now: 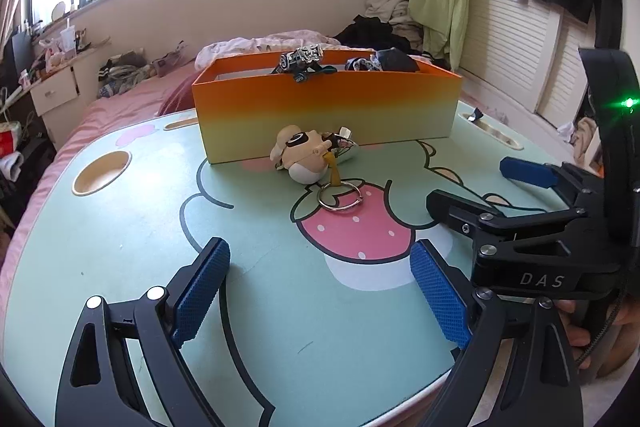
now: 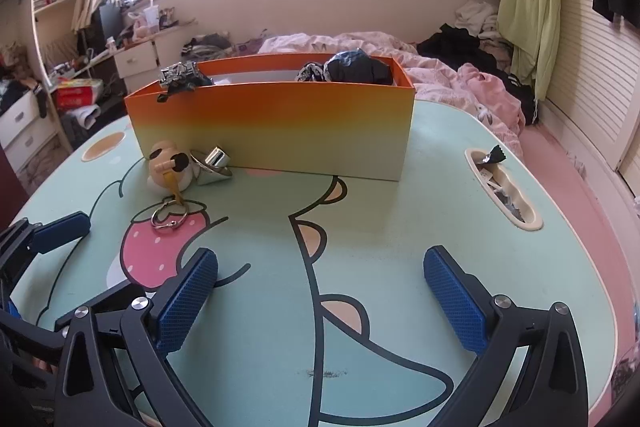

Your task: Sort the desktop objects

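Both the left gripper (image 1: pixel 320 267) and right gripper (image 2: pixel 320 279) gape wide, holding nothing. Ahead of them lies a plush keychain (image 1: pixel 302 155), touching the orange box (image 1: pixel 324 107).

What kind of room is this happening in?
Most likely a lived-in bedroom. A small cartoon-printed table stands on a bed with rumpled pink bedding, clothes lie heaped by the wall, and a cluttered white dresser sits under the window.

Open tabletop, blocked at the far side

Bare table (image 2: pixel 360 267) is left free ahead; farther passage is barred by the orange box (image 2: pixel 272 131), with a plush keychain (image 2: pixel 168 167) lying just before it.
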